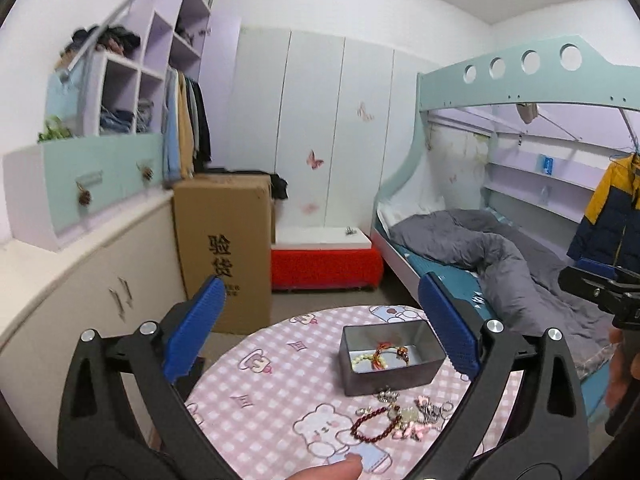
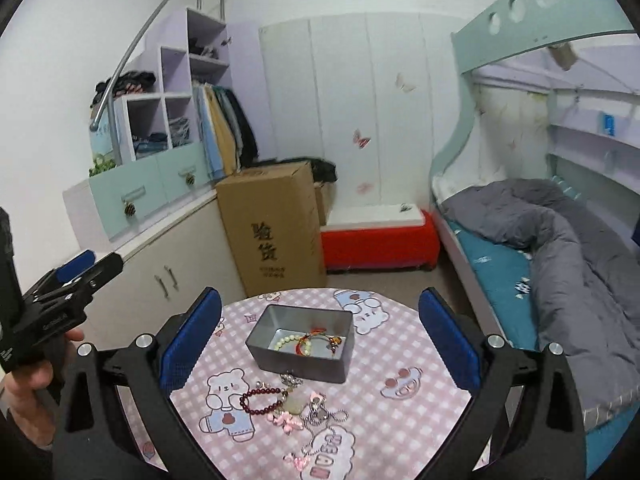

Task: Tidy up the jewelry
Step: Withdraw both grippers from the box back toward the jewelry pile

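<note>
While both grippers stand wide open and hold nothing, the tin (image 2: 299, 344) sits on the round table (image 2: 400, 420), its long axis running left to right and a little skewed, open side up. Bracelets (image 2: 316, 343) lie inside it. Loose jewelry (image 2: 288, 404) lies just before it, ahead of the right gripper (image 2: 320, 300) and below the left gripper (image 1: 320, 292).

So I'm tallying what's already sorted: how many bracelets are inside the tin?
2: a pale bead bracelet at the left of the metal tin, and a red cord bracelet with charms overlapping it, toward the right. Smaller pieces may be hidden.
</note>
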Demonstrator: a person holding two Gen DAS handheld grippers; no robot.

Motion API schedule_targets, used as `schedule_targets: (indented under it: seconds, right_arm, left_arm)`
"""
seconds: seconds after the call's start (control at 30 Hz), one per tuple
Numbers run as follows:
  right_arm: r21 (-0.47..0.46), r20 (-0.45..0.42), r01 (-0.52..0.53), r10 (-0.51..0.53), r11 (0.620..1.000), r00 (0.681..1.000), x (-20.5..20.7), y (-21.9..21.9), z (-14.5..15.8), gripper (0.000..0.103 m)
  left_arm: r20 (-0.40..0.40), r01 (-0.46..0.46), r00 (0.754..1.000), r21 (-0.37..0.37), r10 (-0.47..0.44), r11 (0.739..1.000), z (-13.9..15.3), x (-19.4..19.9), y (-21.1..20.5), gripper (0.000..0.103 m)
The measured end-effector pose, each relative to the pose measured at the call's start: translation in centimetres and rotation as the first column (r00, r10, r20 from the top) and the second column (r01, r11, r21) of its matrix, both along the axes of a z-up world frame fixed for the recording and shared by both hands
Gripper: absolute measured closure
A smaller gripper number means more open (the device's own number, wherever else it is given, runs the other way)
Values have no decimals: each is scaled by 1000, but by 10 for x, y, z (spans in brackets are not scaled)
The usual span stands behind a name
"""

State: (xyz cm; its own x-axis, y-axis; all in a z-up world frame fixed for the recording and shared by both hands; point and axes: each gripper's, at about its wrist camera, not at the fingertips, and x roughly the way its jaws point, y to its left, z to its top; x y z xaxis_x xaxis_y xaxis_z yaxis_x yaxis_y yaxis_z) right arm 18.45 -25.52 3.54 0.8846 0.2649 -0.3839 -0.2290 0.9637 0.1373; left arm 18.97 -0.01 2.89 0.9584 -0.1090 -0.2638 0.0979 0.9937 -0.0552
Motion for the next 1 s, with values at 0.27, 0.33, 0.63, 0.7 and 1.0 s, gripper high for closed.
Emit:
schedule_targets:
  seconds: [0.27, 0.33, 0.63, 0.7, 1.0]
  right_arm:
    - [34, 16, 86, -86, 996, 996, -50, -8, -12, 8]
    - [40, 18, 94, -95, 995, 995, -60, -9, -16, 8]
    - [26, -20, 114, -113, 993, 993, -96, -4, -44, 8]
    - [-1, -27, 103, -103, 995, 994, -96, 3, -50, 8]
    - [-83, -210, 75, -91, 994, 974, -61, 15, -115, 8]
  left_arm:
    - [29, 22, 999, 1, -22, 1000, -10, -55, -2, 8]
    - [27, 21, 999, 9, -22, 1000, -14, -66, -3, 8]
    - [-9, 8, 1000, -52, -8, 999, -38, -104, 11, 8]
    - [-29, 14, 999, -71, -16, 997, -43, -107, 13, 8]
    - [-90, 31, 995, -58, -36, 998, -70, -103, 8, 8]
